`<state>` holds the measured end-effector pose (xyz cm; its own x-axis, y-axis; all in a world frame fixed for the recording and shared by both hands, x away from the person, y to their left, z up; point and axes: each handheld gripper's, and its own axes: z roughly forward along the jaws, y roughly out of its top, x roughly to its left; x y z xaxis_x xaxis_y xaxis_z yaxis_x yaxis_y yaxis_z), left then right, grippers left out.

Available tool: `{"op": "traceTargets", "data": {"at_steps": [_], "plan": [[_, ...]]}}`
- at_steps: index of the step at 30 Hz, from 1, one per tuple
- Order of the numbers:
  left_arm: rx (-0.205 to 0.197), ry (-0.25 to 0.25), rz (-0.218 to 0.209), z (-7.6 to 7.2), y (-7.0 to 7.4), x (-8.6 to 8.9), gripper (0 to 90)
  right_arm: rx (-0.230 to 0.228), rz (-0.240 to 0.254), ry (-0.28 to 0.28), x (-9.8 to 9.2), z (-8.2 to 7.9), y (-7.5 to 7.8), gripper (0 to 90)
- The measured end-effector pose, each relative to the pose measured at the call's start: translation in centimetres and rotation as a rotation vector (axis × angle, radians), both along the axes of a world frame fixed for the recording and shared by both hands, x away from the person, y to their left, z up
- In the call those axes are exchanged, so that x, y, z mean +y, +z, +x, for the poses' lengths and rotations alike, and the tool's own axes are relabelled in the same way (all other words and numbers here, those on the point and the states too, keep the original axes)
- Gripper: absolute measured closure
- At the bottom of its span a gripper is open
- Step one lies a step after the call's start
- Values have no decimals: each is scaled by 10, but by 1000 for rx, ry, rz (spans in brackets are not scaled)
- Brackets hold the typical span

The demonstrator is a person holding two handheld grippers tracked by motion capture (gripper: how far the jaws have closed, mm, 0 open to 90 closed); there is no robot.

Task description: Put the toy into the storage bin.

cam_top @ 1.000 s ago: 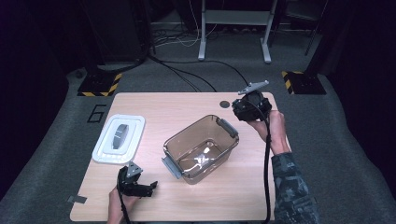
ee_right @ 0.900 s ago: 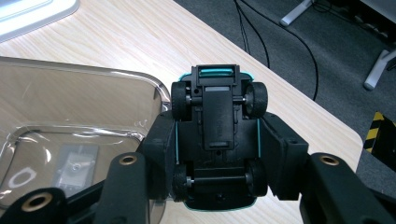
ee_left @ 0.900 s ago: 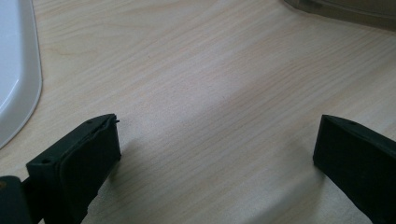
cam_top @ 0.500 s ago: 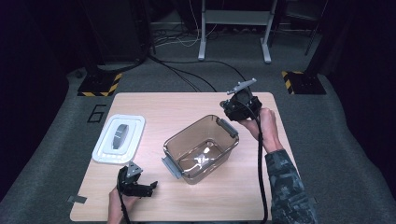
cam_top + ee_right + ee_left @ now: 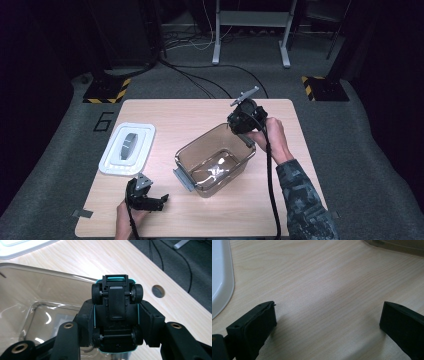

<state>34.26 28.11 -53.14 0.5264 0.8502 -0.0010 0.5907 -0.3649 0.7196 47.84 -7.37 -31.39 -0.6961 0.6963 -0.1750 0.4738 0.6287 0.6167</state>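
**Right gripper view: toy car held at the far rim of the clear bin**

Right gripper view shows my right gripper (image 5: 116, 327) clenched on a toy car (image 5: 115, 315). The car is turned underside toward the camera: black chassis, four black wheels, a teal body edge visible at both ends. Its long axis runs along the jaws, pointing away from my hand, and the pads press on its two long sides.

The relation that matters for the coming move is car to bin. The clear plastic bin (image 5: 37, 305) lies to the left of and below the car in this view; the front wheels sit just past the bin's rim, over bare table (image 5: 160, 312). In the high view, my right gripper (image 5: 243, 120) hangs at the far right corner of the bin (image 5: 216, 162), so the bin's open interior lies toward the near left from the car. I judge that a short travel in that direction, then a descent, would bring the car over the opening.

My left gripper (image 5: 145, 197) rests at the near left of the table (image 5: 300, 200), jaws released with nothing between them, well apart from the bin. The white lid (image 5: 127, 148) lies on the table at the left. The right hand is the nearer one to the bin's far rim.
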Motion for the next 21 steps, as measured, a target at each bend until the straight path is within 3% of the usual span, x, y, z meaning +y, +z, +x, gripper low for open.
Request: {"op": "traceTargets", "data": {"at_steps": [15, 21], "plan": [[0, -2, 2, 0, 0, 0, 6, 83, 6, 69, 20, 0, -11, 512], [1, -4, 5, 0, 0, 0, 6, 115, 4, 67, 26, -2, -14, 512]]}}
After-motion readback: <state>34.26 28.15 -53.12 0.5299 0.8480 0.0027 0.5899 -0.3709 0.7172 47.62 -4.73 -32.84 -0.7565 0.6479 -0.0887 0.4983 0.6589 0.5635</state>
